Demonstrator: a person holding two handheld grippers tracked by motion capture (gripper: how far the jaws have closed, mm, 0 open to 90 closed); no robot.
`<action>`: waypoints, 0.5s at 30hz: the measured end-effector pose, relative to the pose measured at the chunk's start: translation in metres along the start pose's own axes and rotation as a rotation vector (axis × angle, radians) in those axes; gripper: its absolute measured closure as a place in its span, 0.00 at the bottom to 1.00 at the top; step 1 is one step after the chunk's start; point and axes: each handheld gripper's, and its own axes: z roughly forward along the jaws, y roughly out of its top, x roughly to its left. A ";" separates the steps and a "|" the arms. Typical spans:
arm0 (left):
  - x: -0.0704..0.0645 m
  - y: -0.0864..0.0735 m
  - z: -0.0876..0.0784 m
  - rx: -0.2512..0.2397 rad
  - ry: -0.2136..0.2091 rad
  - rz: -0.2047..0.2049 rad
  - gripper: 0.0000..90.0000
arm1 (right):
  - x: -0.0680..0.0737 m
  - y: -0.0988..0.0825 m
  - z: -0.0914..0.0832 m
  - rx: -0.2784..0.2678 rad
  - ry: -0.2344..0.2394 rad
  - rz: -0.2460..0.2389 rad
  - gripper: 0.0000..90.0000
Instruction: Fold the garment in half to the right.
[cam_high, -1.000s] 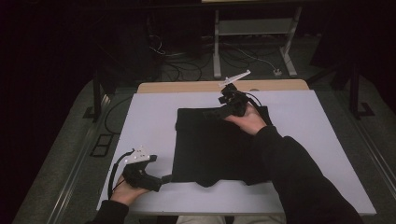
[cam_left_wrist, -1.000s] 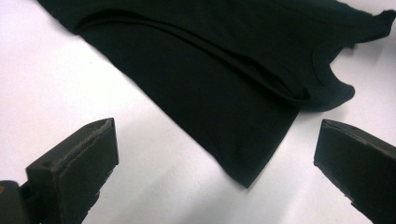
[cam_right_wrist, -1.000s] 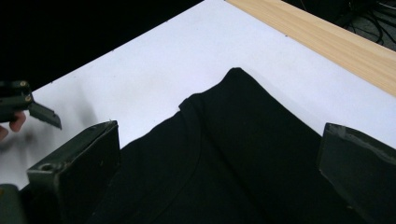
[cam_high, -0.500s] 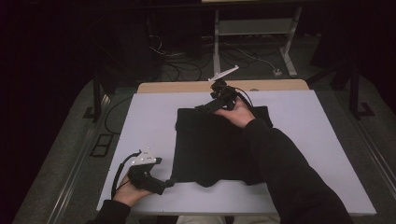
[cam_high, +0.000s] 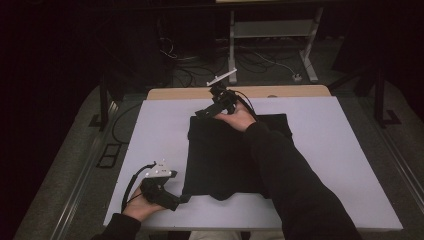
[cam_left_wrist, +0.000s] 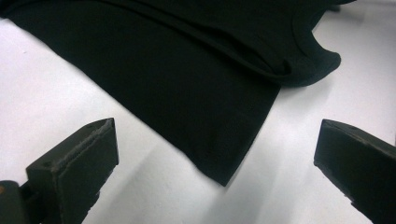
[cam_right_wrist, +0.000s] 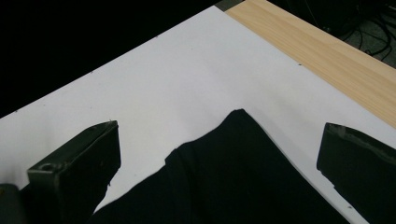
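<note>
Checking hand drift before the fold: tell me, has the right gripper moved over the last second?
Yes. The right gripper has shifted left along the black garment's far edge, toward its far left corner.

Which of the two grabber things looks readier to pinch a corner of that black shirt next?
The left, narrowly. The left gripper has its open jaws framing the shirt's near corner just ahead. The right gripper is also open, over the far corner.

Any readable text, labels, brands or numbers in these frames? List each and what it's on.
None. The black cloth garment, the white tabletop, the light wooden strip at the table's far edge, the left gripper and the right gripper carry no legible print, label or number. Floor clutter beyond the table is too dark to read.
</note>
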 end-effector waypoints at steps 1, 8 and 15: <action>0.000 0.000 0.000 0.000 -0.001 0.001 0.00 | 0.000 0.001 0.004 -0.001 0.002 -0.001 0.00; -0.001 0.000 0.004 0.013 -0.009 0.017 0.00 | 0.001 0.004 0.028 0.003 0.002 0.010 0.00; -0.002 0.000 0.008 0.025 -0.021 0.016 0.00 | -0.002 0.003 0.050 -0.003 -0.027 0.015 0.00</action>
